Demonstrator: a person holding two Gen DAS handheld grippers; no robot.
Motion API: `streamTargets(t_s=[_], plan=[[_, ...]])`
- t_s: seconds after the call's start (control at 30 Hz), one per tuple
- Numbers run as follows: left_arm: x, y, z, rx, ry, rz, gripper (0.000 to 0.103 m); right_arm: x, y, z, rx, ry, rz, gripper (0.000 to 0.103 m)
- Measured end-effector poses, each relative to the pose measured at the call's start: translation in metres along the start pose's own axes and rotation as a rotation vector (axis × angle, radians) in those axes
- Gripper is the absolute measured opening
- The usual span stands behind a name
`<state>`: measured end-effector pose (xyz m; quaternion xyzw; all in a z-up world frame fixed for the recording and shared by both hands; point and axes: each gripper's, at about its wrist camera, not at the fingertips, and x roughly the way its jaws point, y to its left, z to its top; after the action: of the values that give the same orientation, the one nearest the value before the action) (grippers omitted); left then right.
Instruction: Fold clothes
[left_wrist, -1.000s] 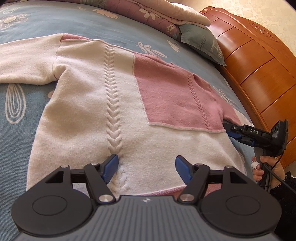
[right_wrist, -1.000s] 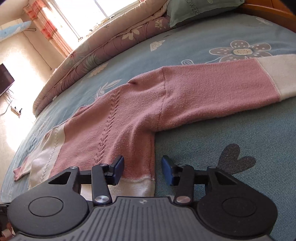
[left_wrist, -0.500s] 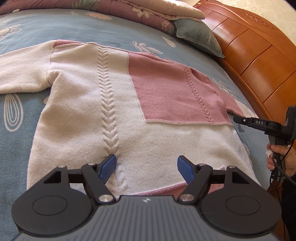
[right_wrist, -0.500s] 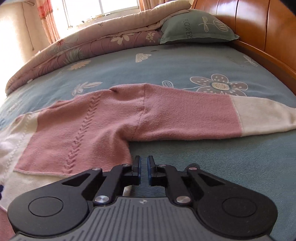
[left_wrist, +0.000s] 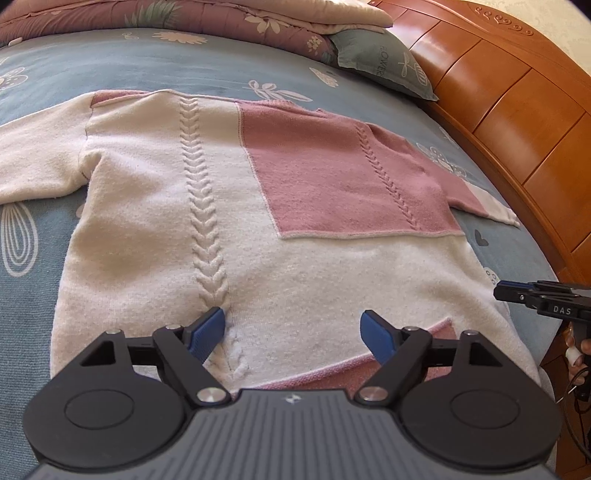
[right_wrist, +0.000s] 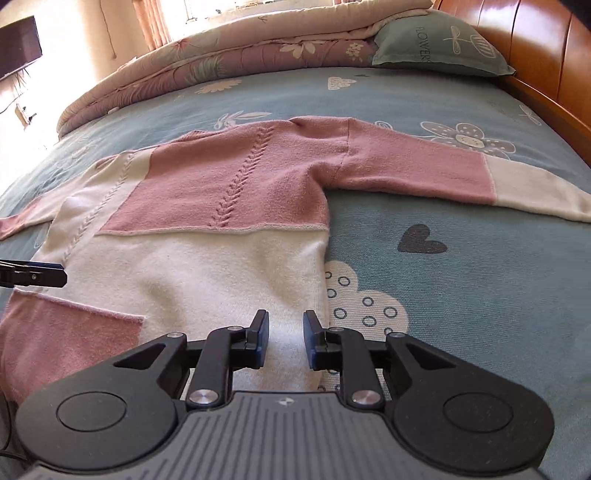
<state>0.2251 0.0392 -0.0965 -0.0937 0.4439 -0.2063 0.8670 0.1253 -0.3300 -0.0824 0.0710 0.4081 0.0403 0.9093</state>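
Bed (left_wrist: 221, 62) – sweater (left_wrist: 295, 266) flat | left gripper (left_wrist: 293, 334) opening, empty | right gripper (right_wrist: 284, 339) opening, empty

The left gripper (left_wrist: 293, 334) is a black two-finger tool with ridged blue pads (left_wrist: 206, 334), silver pivot screws, two round black discs and a ribbed grey housing bearing a small white emblem. The right gripper (right_wrist: 284, 339) is built the same, though its pads look darker. Beside the sweater's hem, its black side carries white letters "DAS", with thin black cables (left_wrist: 576, 387) hanging beneath the hand (left_wrist: 578, 350).
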Motion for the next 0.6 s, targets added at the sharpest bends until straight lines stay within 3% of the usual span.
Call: streamTargets(t_s=[0.07,0.13,0.33,0.47,0.6], plan=[[-0.002,-0.005,0.001,0.002,0.009,0.025,0.081,-0.012,-0.004,-0.004,0.025,-0.011,-0.009,0.043],[-0.006,-0.015,0.0,0.022,0.019,0.049,0.08,-0.022,-0.009,-0.011,0.054,-0.016,-0.007,0.042],[-0.02,-0.065,-0.019,0.266,0.029,-0.002,0.081,-0.033,-0.018,-0.033,0.116,-0.007,-0.015,0.043],[-0.006,-0.067,-0.032,0.246,0.088,0.011,0.081,-0.035,-0.022,-0.046,0.148,-0.005,-0.054,0.043],[-0.009,-0.065,-0.037,0.236,0.08,0.007,0.081,-0.045,-0.022,-0.06,0.151,-0.01,-0.083,0.043]])
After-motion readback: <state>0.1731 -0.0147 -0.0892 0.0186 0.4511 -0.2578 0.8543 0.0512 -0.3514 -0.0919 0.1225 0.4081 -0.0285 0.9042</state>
